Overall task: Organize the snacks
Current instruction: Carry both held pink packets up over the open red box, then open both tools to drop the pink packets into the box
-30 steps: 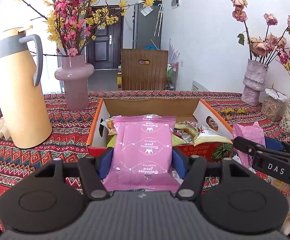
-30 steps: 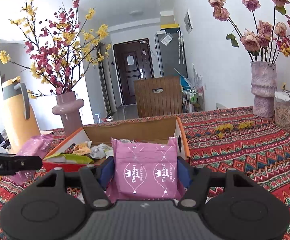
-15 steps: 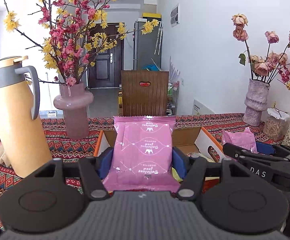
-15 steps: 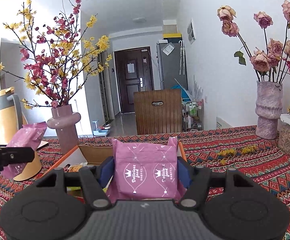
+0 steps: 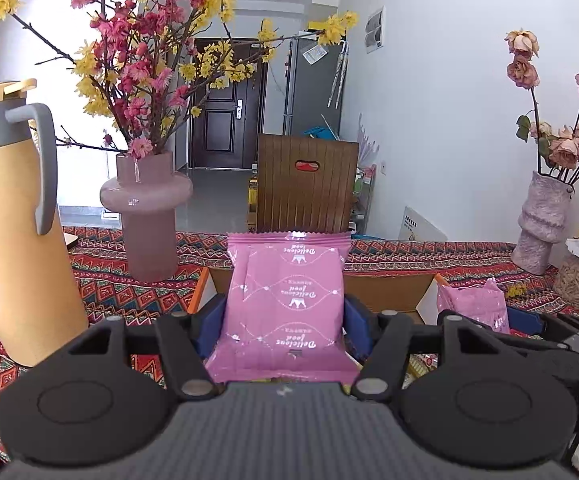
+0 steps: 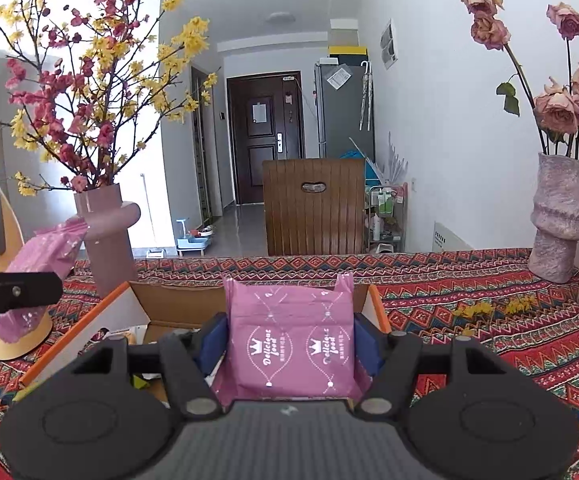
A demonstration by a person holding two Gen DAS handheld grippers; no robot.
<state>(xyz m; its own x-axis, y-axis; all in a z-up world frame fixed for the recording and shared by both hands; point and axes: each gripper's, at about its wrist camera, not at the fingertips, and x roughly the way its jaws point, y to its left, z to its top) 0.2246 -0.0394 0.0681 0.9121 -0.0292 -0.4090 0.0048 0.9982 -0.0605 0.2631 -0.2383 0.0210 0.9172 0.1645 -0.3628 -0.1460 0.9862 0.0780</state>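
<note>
Above the box [image 6: 177, 300] on the surface, each set of jaws grips a pink packet [image 5: 287, 312] [image 6: 291, 344] by its sides, and either slick wrapper could slip and fall outside.

White walls, bright daylight from the left; a dark brown panelled entry door [image 6: 264, 136] at the end of a grey tiled hallway floor [image 6: 237, 232]. Grey tall fridge [image 6: 343, 110] right of it, brown slatted wooden chair back [image 6: 314, 212] at the table's far edge. Table under a red zigzag-patterned cloth [image 6: 469, 280].
</note>
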